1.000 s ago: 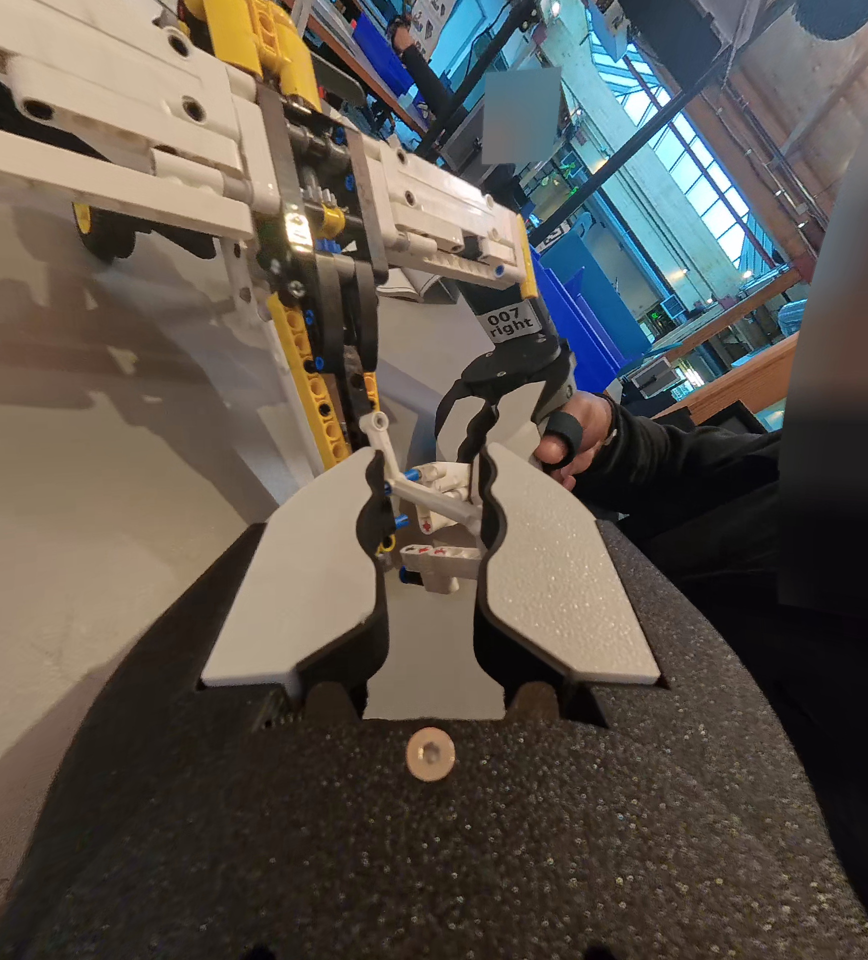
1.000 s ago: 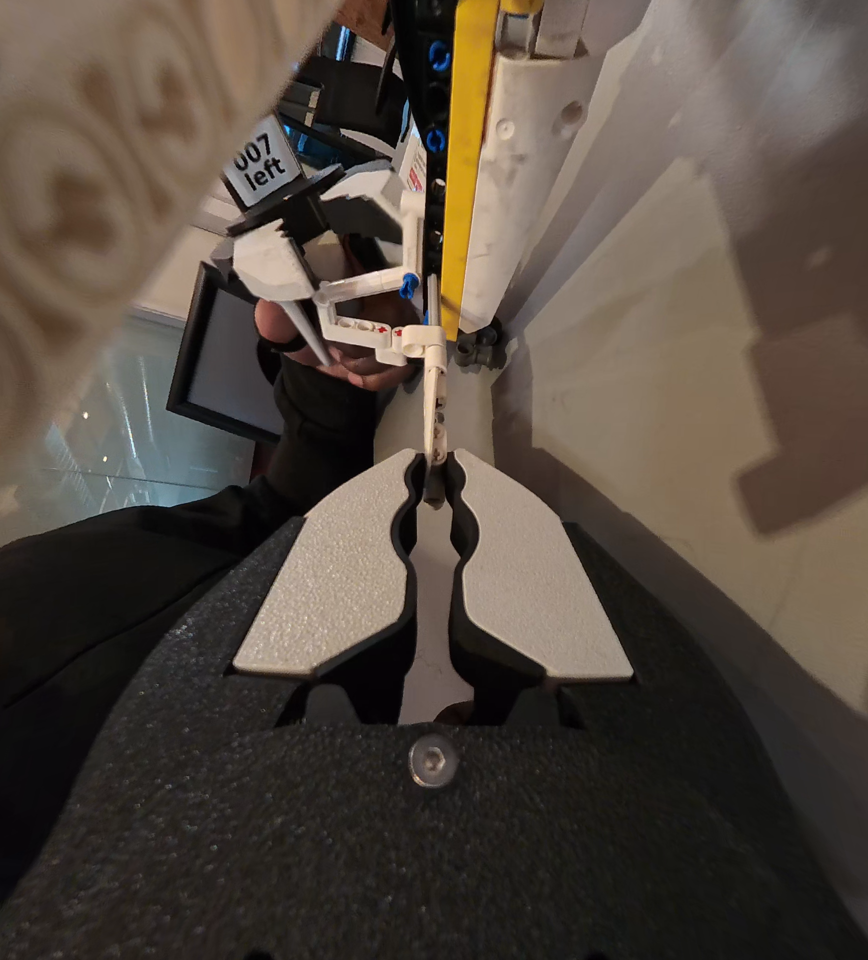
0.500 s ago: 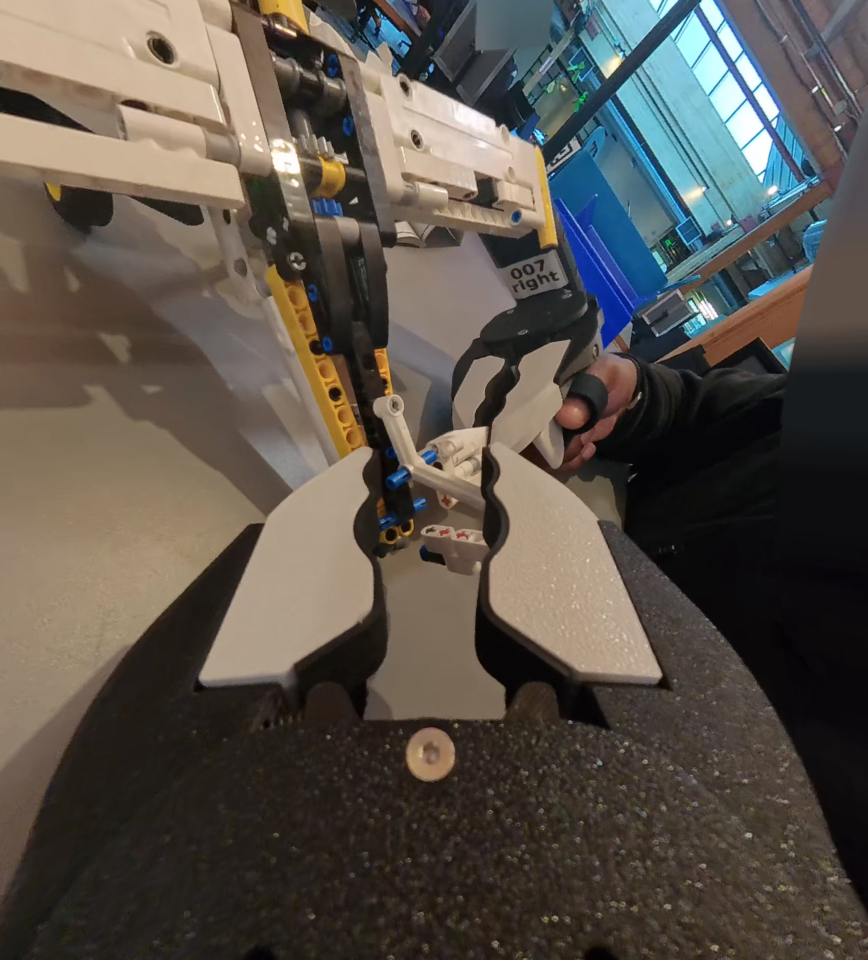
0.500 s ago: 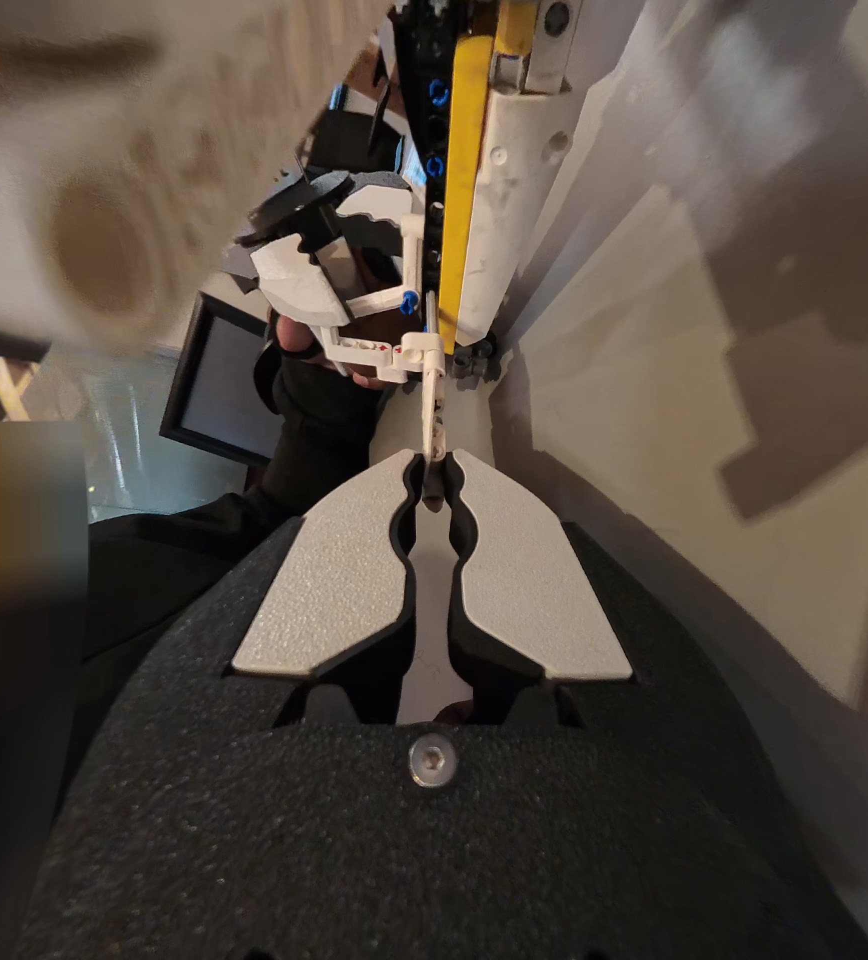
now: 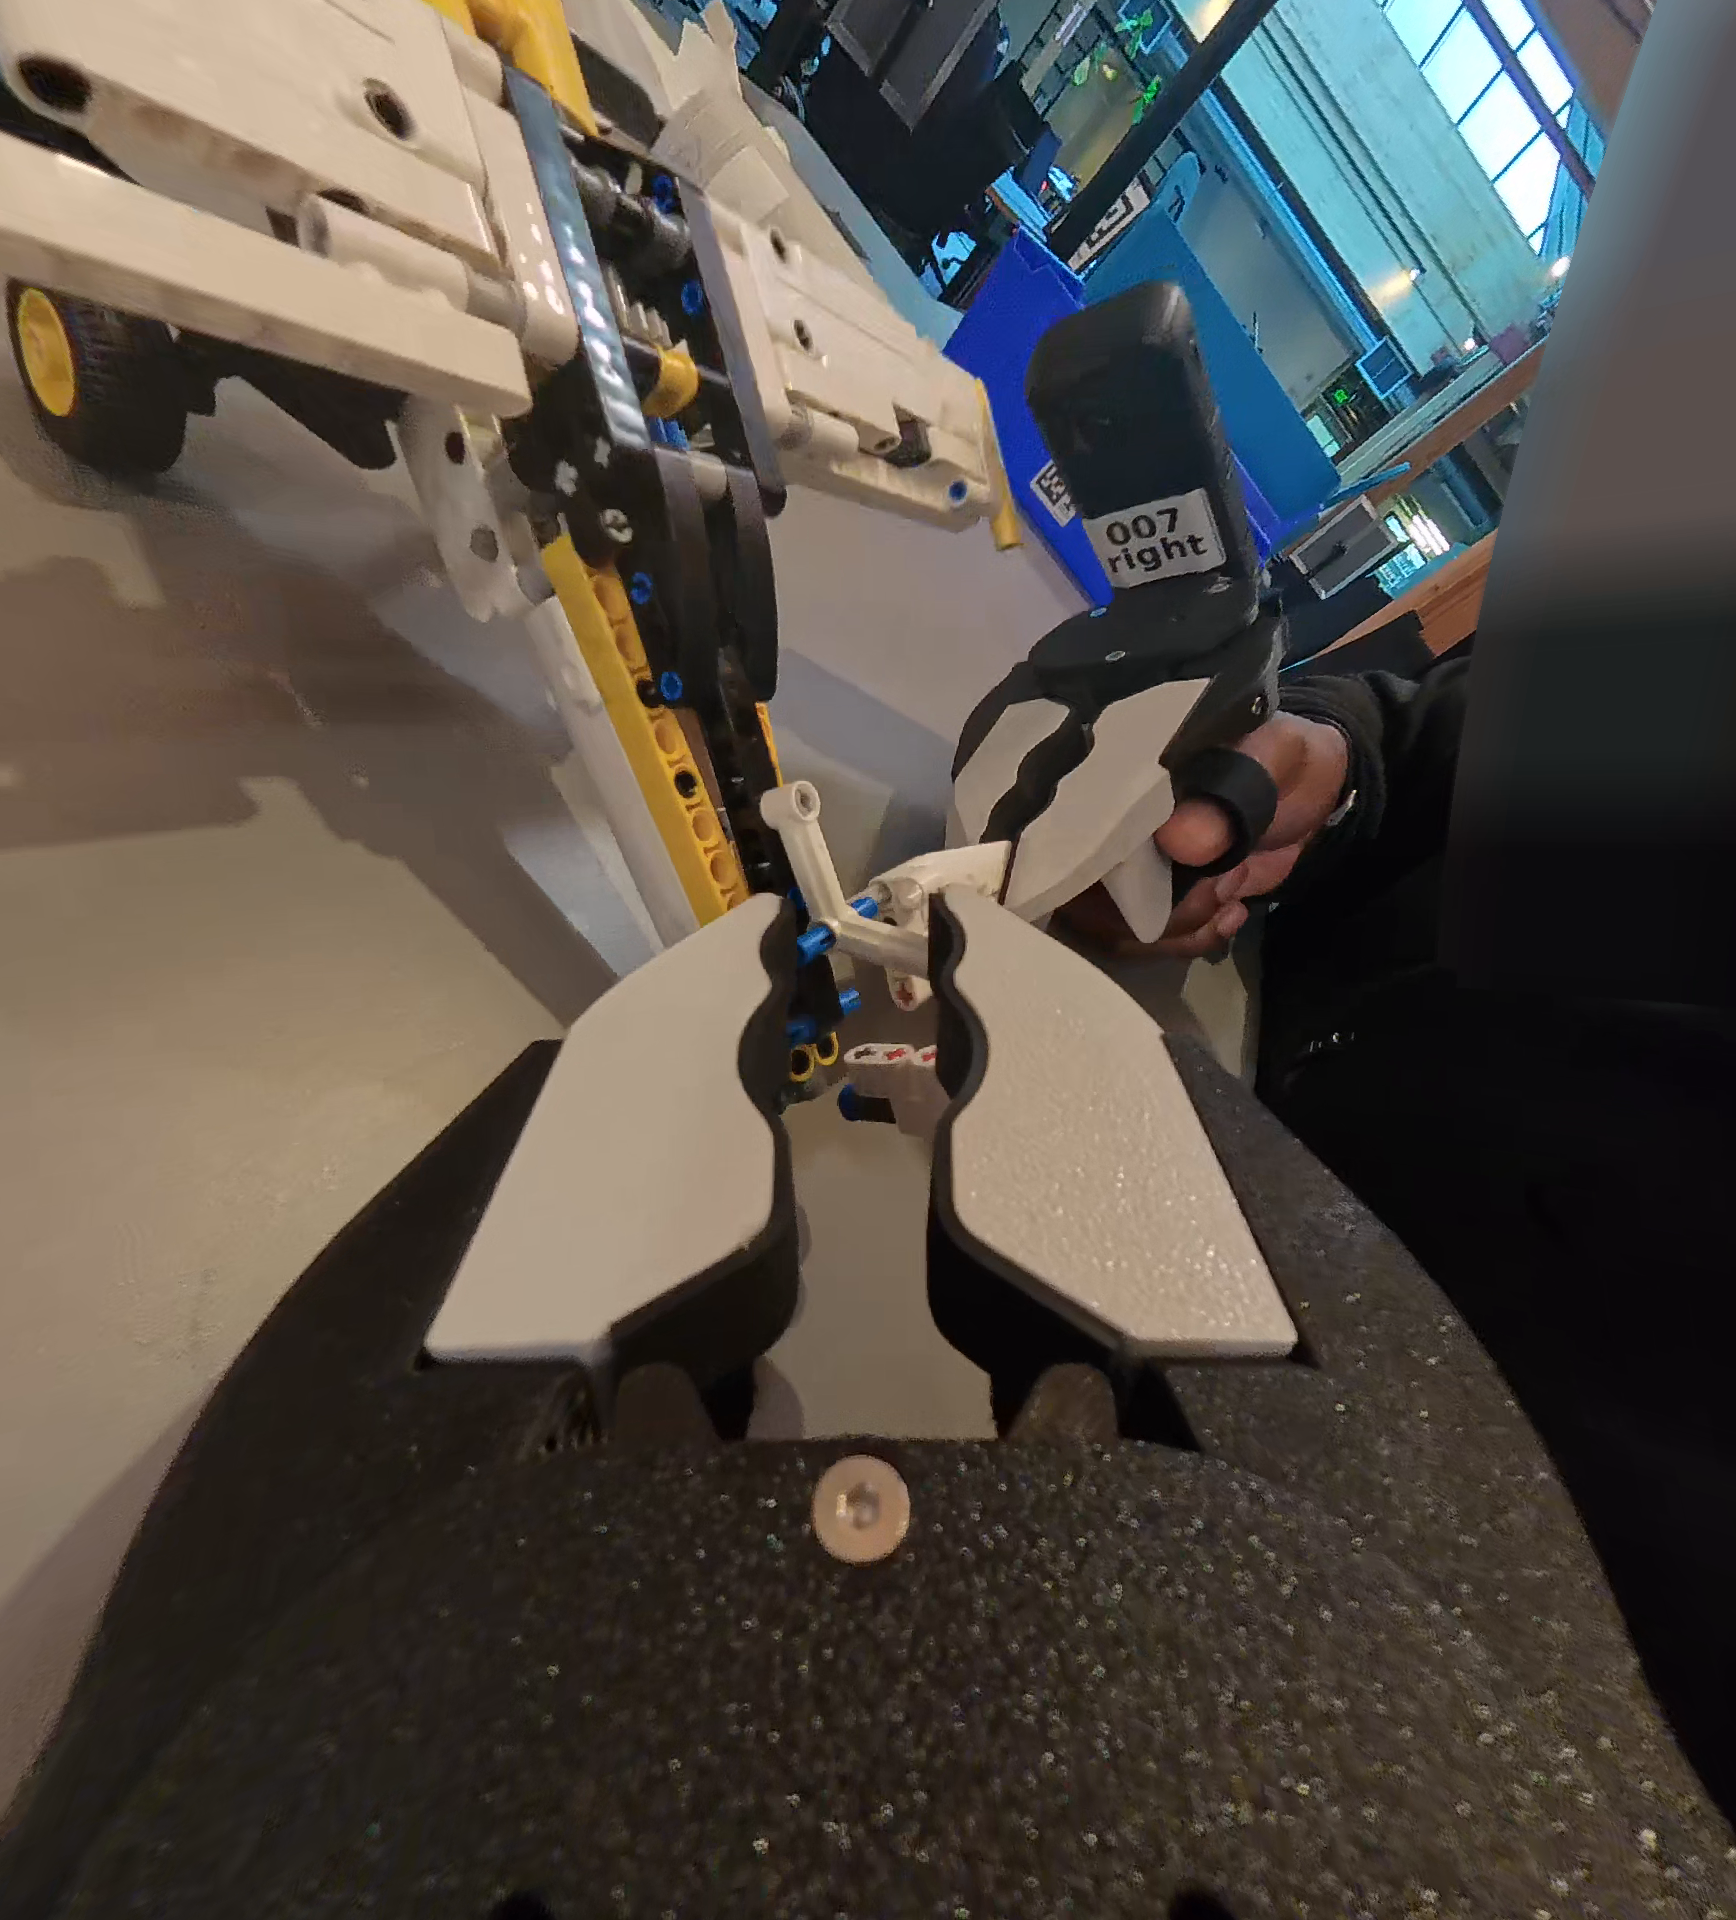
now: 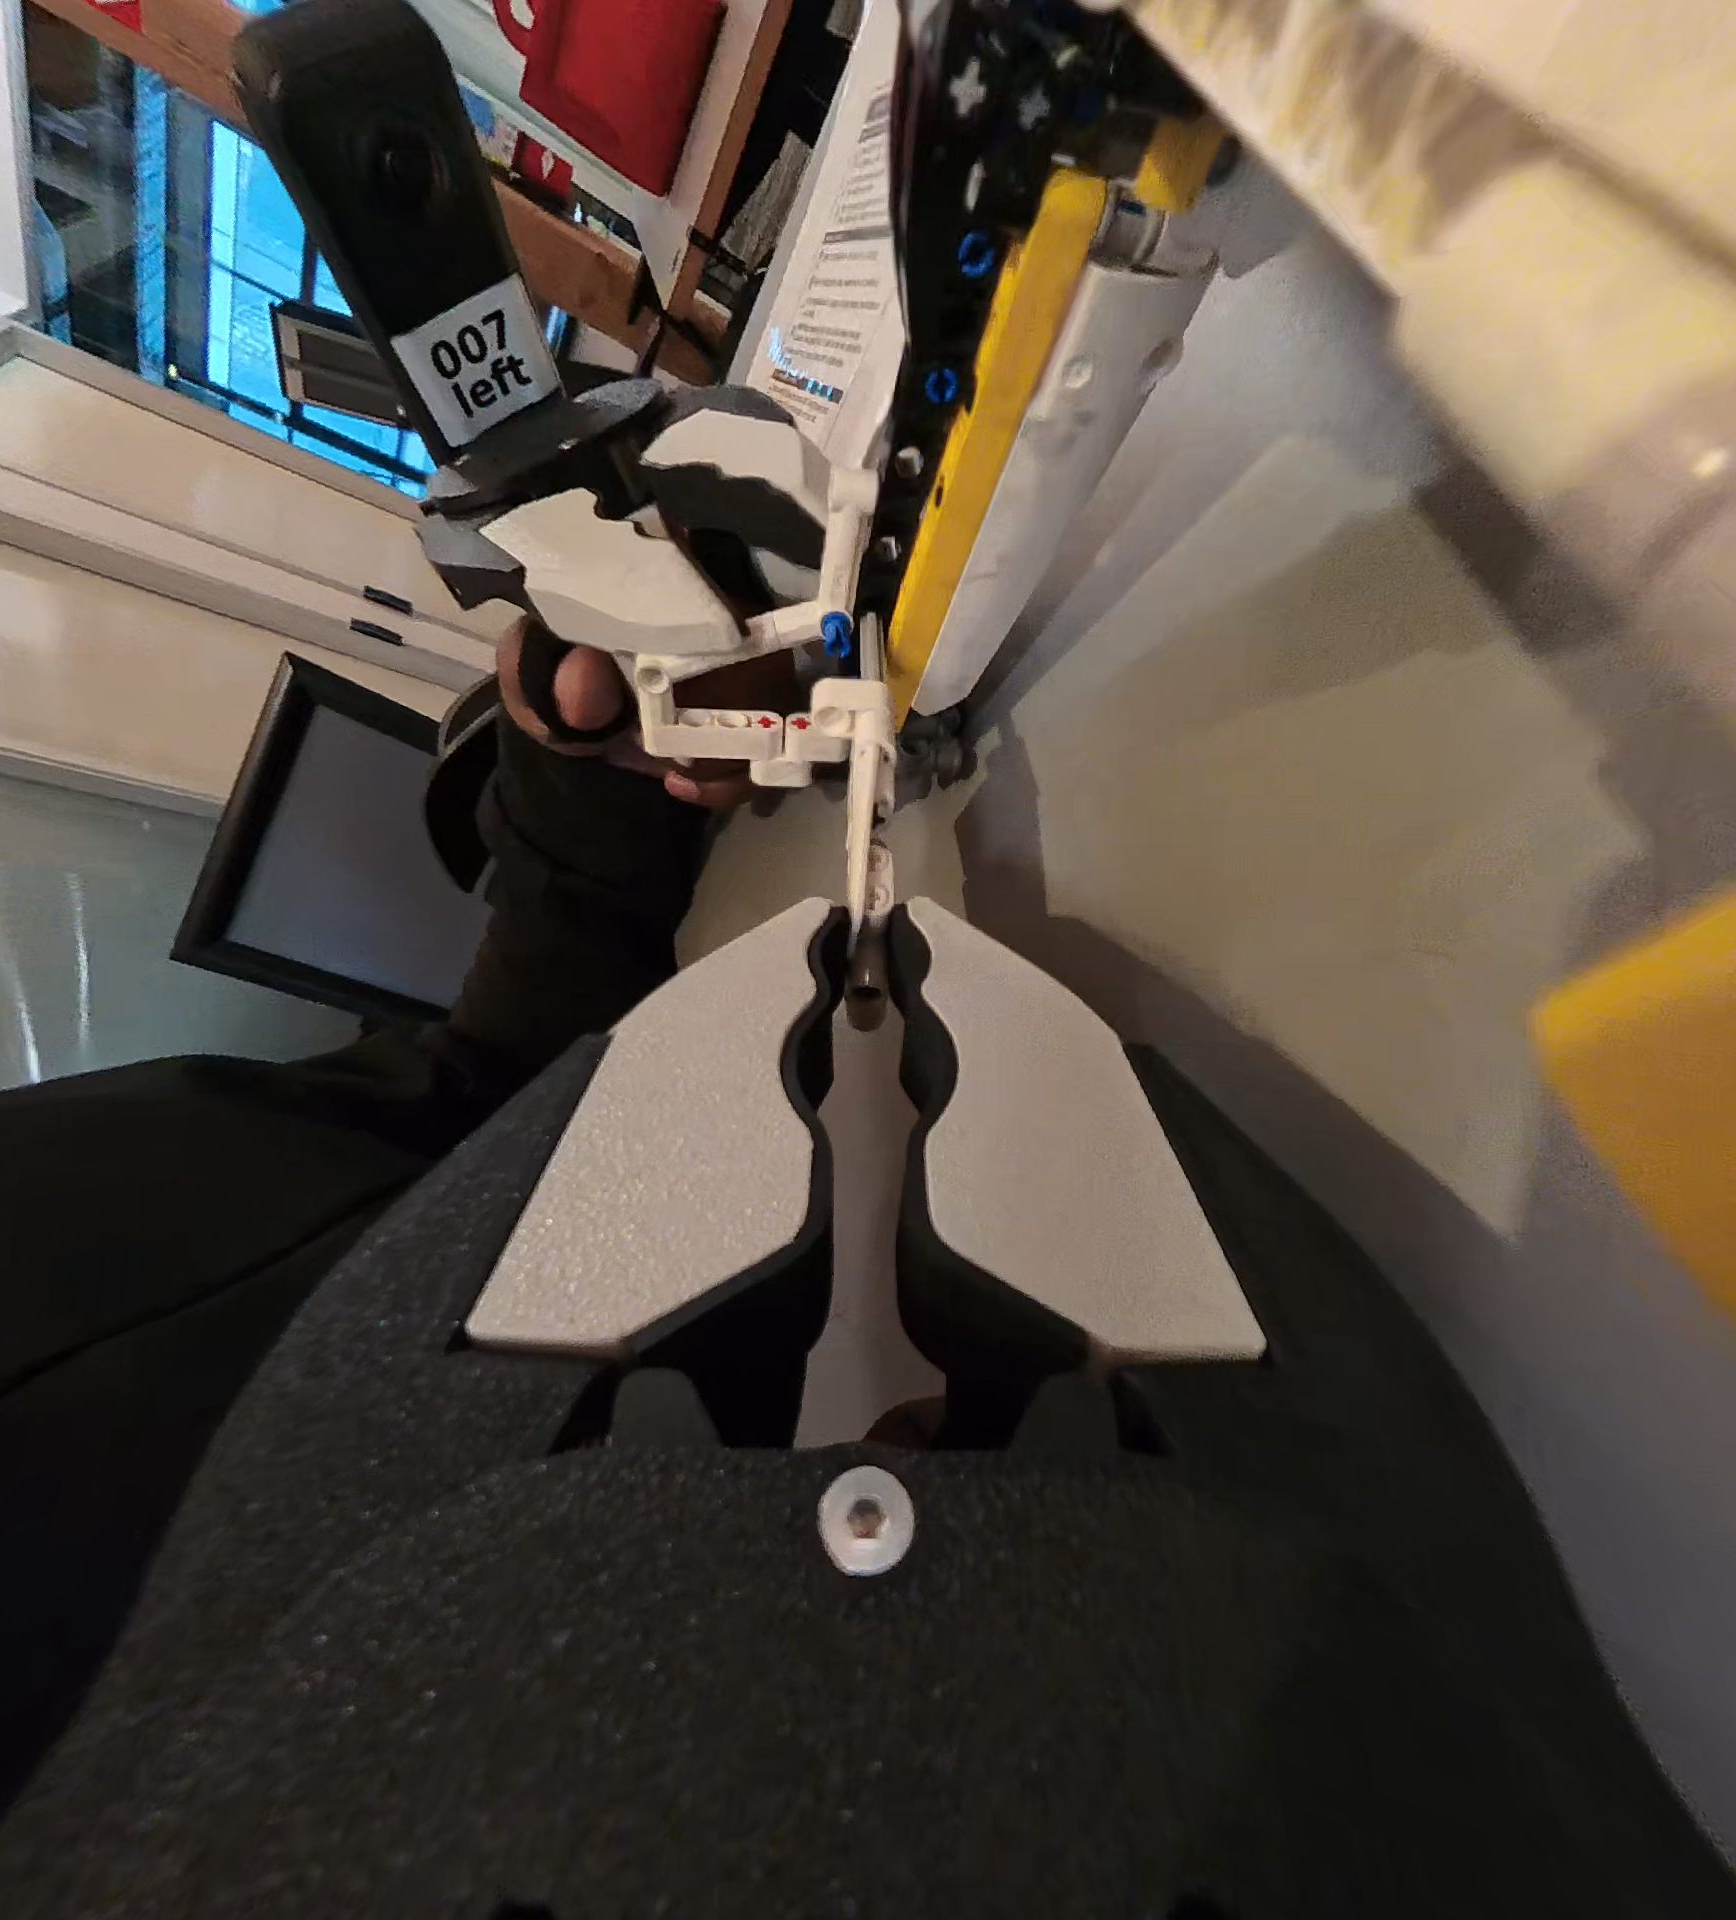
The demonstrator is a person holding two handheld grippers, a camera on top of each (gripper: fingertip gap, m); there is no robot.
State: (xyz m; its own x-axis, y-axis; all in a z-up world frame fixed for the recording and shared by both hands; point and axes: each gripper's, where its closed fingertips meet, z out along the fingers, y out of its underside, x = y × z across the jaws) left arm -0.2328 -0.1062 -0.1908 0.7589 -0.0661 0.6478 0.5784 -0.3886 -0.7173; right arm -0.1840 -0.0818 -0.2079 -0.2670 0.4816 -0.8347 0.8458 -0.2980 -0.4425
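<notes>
A big white, yellow and black brick-built vehicle (image 5: 635,436) with a yellow wheel (image 5: 53,353) stands on the grey table (image 5: 168,1039). A small white linkage of beams (image 5: 812,852) with blue pins sticks out beside its yellow beam (image 5: 656,727). My left gripper (image 5: 859,914) is closed around the linkage's angled beam, with a blue pin against the left pad. My right gripper (image 6: 866,920) is shut on the thin white beam (image 6: 862,831) at the linkage's other end. The right gripper also shows in the left wrist view (image 5: 1009,873), and the left gripper in the right wrist view (image 6: 781,551).
Blue bins (image 5: 1009,343) stand behind the vehicle. A black-framed panel (image 6: 324,852) and a printed sheet (image 6: 843,260) lie to the left in the right wrist view. A person's hand (image 5: 1228,831) and dark sleeve hold the right gripper.
Both grippers keep their hold on the white linkage. The right gripper has risen and tilted in the left wrist view, and the linkage's far end lifted with it.
</notes>
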